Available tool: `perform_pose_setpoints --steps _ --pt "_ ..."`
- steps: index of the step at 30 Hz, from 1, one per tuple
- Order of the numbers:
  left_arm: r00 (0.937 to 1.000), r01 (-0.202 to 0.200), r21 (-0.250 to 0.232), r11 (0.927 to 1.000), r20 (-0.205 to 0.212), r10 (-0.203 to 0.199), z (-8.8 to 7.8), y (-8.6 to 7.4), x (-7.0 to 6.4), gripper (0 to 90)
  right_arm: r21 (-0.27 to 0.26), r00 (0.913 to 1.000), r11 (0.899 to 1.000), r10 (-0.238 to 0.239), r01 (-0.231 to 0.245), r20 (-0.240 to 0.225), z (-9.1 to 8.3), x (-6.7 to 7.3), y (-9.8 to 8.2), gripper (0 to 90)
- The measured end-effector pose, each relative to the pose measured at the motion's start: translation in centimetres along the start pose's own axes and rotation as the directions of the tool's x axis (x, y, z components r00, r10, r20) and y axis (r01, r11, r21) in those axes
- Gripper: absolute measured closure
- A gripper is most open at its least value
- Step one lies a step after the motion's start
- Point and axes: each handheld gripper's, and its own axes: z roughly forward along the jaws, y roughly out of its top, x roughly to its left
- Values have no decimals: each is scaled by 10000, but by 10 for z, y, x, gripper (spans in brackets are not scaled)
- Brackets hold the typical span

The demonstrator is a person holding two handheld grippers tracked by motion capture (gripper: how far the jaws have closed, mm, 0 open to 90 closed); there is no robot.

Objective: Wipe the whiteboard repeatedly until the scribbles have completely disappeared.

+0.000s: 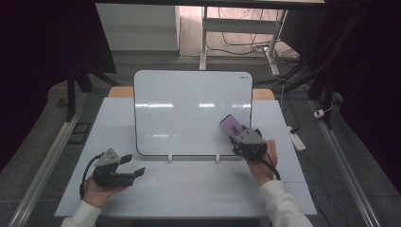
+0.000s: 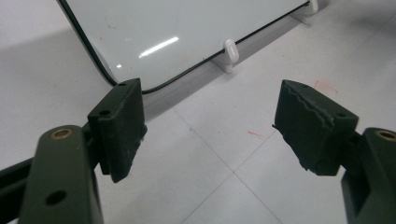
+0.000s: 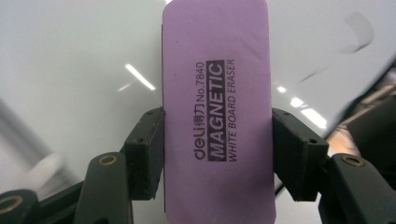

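Right gripper (image 3: 217, 154) clamps purple eraser (image 3: 217, 116) against whiteboard (image 1: 189, 111); left gripper (image 2: 210, 126) gapes wide.

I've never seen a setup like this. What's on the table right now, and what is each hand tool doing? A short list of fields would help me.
Surface: pale grey table
Main object: white rectangular whiteboard with a thin black rim, propped on small white clips
Held object: purple rectangular magnetic whiteboard eraser
Right gripper: shut on the eraser's long sides, at the board's lower right area
Left gripper: jaws apart, holding nothing, over the table near the board's lower left corner
Board surface: no writing visible
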Motion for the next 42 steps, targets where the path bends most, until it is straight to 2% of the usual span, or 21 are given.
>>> perform_pose_setpoints --steps 3,7,12,15,19,24,26,28,34,36,39,42 --pt "10000 -12 12 10000 10 12 0 0 0 252 -103 9992 9996 259 -256 293 5 -17 17 402" --pt "10000 18 -18 10000 12 -18 0 0 1 252 -290 9948 9955 910 -897 459 12 -41 37 402" --pt "10000 17 -25 10000 21 -17 -1 -1 1 252 -534 9864 9884 1461 -1423 756 17 -65 51 401" --pt "10000 21 -34 10000 32 -21 -1 -1 1 252 -648 9819 9843 1695 -1643 848 18 -73 55 401" --pt "10000 25 -20 10000 25 -25 -1 -1 1 252 -713 9823 9844 1666 -1607 862 18 -75 55 402" --pt "10000 13 -37 10000 22 -13 -1 0 0 252 -897 9763 9782 1956 -1875 927 18 -80 53 402" --pt "10000 21 -30 10000 25 -21 -1 0 1 252 -874 9787 9815 1790 -1706 1003 17 -78 53 402" --pt "10000 23 -23 10000 20 -23 -1 0 0 252 -732 9839 9860 1562 -1501 865 17 -74 54 402" --pt "10000 9 -12 10000 41 -9 -1 0 0 251 -434 9980 9977 534 -518 345 15 -43 43 402" --pt "9999 84 -74 9999 91 -84 -1 0 1 251 -343 9997 9993 157 -151 167 13 -30 36 402" --pt "9998 157 -132 9998 80 -156 -2 0 2 251 -263 9997 9996 -92 87 -211 10 -13 24 403" --pt "10000 46 -170 9998 11 -46 -2 0 1 253 -206 9981 9993 -330 320 -519 7 1 10 402"
